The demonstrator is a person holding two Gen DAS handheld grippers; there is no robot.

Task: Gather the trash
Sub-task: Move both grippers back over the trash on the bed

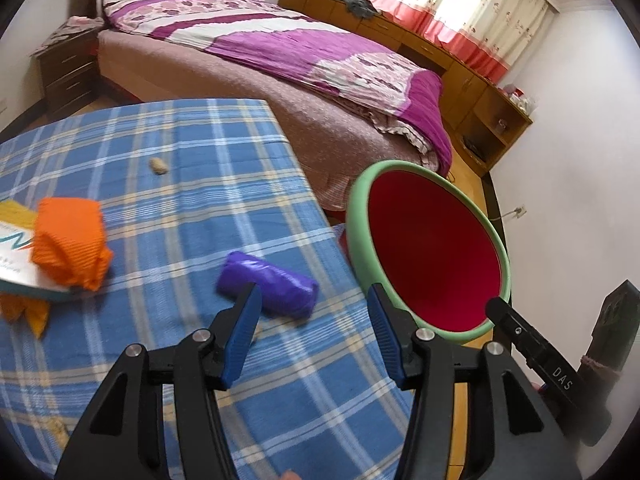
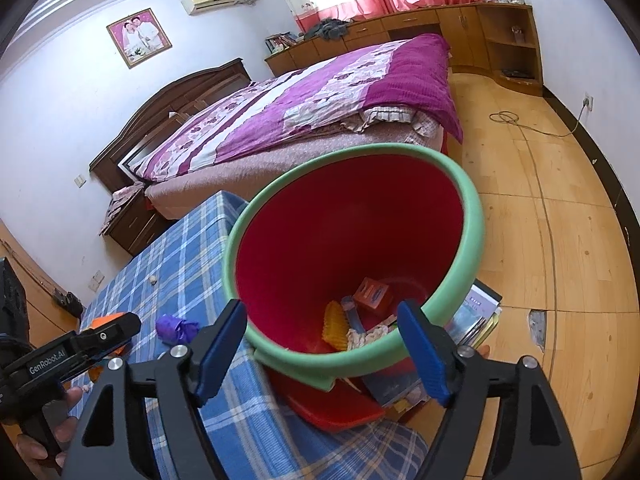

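Blue fingers (image 1: 250, 316) of the left gripper (image 1: 314, 332) stand half open and empty above the purple wad (image 1: 267, 284) on the plaid counter (image 1: 160, 152); the right gripper (image 2: 322, 346), wide and empty, straddles the bin (image 2: 472, 216) rim. A careless nudge could tip the bin.

Two hand-held grippers, black frames with blue finger pads

The left gripper (image 1: 314, 334) has a matte black, angular frame with triangular cut-outs, round silver pins at its pivots, and ribbed blue pads (image 1: 244, 336) lining the inner faces of its two fingers. The right gripper (image 2: 324, 350) is built the same way: black linkage arms, silver pins, ribbed blue pads (image 2: 218, 354). Seen from the opposite camera, each tool's black side bar carries white lettering: "DAS" on the right one, "GenRobot.AI" on the left one, where a bare hand (image 2: 48, 436) wraps the handle.
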